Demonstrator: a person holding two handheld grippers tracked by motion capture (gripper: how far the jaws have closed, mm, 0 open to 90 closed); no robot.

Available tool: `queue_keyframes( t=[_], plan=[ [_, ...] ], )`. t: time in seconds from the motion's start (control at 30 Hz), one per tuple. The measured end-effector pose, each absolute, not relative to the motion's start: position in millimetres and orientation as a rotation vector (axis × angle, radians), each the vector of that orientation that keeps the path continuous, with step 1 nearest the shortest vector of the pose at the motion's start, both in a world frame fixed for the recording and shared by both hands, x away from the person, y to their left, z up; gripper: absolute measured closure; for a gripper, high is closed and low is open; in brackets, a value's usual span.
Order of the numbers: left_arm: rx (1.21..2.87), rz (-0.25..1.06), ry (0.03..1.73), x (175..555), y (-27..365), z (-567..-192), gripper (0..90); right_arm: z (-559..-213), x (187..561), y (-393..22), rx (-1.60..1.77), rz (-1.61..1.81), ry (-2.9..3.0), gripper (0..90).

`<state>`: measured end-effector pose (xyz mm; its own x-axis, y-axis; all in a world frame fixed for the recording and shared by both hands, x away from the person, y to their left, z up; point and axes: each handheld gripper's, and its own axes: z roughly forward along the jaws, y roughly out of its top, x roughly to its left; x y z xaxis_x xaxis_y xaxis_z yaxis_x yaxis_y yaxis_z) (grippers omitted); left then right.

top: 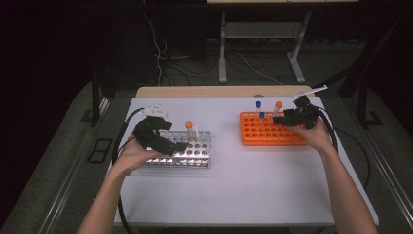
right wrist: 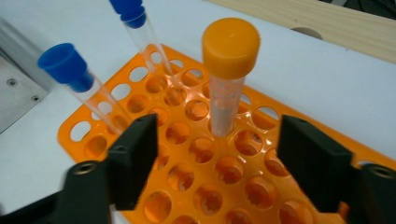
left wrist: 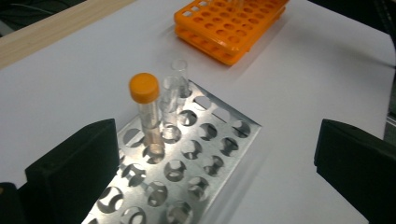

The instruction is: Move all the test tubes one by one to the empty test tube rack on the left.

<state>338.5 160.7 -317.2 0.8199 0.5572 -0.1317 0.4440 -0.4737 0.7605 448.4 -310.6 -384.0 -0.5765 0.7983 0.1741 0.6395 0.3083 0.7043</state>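
- High view: tubes are going between racks, by my reading. Left tool (top: 181, 145) sits at the metal rack (top: 202, 163), right tool (top: 278, 120) at the orange rack (top: 253, 139) on the white bench (top: 243, 190).
- Left gripper view: jaws wide, nothing between them. An orange-capped tube (left wrist: 145, 114) stands upright in the metal rack, beside two uncapped clear tubes (left wrist: 173, 95).
- Right gripper view: jaws part-open, flanking another orange-capped tube (right wrist: 227, 79) without touching it. Two blue-capped tubes (right wrist: 77, 77) lean nearby. Next: close squarely, lift straight up.
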Motion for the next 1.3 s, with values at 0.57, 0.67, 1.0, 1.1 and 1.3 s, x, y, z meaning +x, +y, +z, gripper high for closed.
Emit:
queue_keyframes(
  t=[0.57, 0.67, 1.0, 1.1, 1.3],
  plan=[
    [2.162, 0.136, 0.672, 312, 148, -334, 0.0, -403, 462, -300, 1.29, 1.086, 2.325, 56.8],
    [2.156, 0.13, 0.672, 308, 148, -337, 0.0, -406, 463, -297, 1.285, 1.08, 2.326, 63.1],
    [2.167, 0.111, 0.663, 299, 144, -346, 0.0, -396, 457, -288, 1.214, 1.064, 2.297, 73.7],
    [2.171, 0.11, 0.662, 299, 143, -348, 0.0, -387, 455, -293, 1.232, 1.087, 2.282, 73.8],
    [2.173, 0.11, 0.655, 298, 141, -347, 0.0, -370, 449, -303, 1.252, 1.095, 2.287, 73.9]
  ],
)
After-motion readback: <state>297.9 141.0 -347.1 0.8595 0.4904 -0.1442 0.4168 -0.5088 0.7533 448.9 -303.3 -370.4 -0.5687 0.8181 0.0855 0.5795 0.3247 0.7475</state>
